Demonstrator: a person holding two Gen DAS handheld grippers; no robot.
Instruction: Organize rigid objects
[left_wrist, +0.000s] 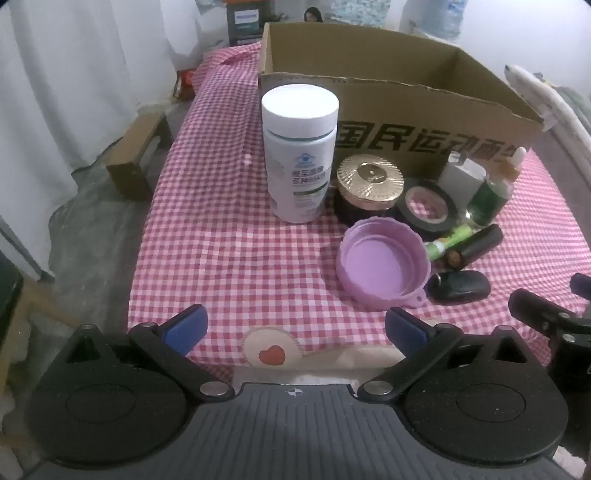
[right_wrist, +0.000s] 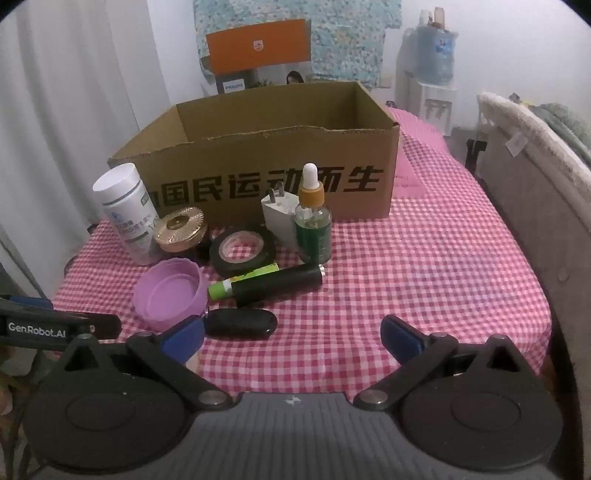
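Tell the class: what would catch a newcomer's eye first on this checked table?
The big open brown cardboard box with bold black characters stands at the back. In front of it crowd small items, the tall white plastic bottle at the left end. Nearest the cameras lies the upturned lilac plastic lid.

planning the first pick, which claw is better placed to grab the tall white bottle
Left. Its open claw looks at the white bottle almost straight ahead over bare cloth. From the right claw, also open, the bottle sits far left, behind the purple lid.
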